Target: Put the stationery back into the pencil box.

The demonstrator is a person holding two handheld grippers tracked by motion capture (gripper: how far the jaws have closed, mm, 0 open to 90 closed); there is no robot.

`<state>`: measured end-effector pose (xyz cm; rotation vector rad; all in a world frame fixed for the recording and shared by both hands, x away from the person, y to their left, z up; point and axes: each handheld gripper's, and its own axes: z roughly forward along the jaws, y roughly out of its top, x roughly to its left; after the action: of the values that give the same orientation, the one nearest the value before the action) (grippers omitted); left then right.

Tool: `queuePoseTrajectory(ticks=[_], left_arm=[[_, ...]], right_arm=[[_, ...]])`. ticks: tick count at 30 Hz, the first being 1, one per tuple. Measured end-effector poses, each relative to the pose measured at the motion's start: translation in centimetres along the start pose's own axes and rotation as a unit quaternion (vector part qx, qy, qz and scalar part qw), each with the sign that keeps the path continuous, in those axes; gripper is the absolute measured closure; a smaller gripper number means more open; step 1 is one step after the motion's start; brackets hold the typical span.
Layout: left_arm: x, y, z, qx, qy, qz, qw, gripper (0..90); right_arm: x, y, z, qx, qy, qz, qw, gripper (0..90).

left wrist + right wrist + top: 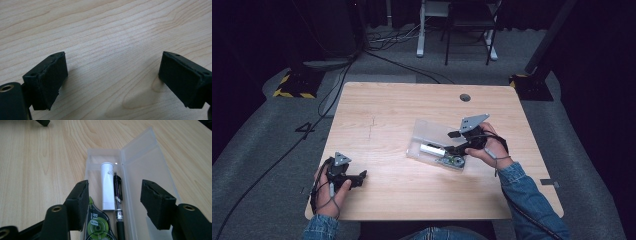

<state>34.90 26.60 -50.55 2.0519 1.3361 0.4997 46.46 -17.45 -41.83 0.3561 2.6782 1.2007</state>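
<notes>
A clear plastic pencil case (428, 136) (145, 157) lies open on the wooden table, right of centre, lid folded back. Inside it lie a white tube (107, 186) (430, 148), a black pen (118, 200) and a green correction-tape dispenser (98, 224) (455, 161). My right gripper (115, 202) (456, 141) hovers over the case's near end, open, with nothing between its pads. My left gripper (112, 77) (360, 177) rests low over bare wood near the front left corner, open and empty.
The table (387, 115) has a dark cable hole (465, 97) at its far edge. Beyond it stand a white-legged desk (421, 35) and floor cables (387, 55). Black stands with yellow-striped bases (294, 87) flank the table.
</notes>
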Motion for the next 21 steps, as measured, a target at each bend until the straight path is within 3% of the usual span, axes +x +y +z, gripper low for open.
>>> queuePoseTrajectory(ticks=[7, 21], left_arm=[[0.0, 0.0, 0.0, 0.000, 0.000, 0.000, 1.0000, 8.8], [0.0, 0.3, 0.4, 0.006, -0.004, 0.002, 1.0000, 5.0]], right_arm=[[0.4, -0.9, -2.6, -0.018, -0.023, 0.027, 0.9992, 36.4], [1.5, -4.0, -7.1, -0.020, -0.072, 0.064, 0.9952, 30.4]])
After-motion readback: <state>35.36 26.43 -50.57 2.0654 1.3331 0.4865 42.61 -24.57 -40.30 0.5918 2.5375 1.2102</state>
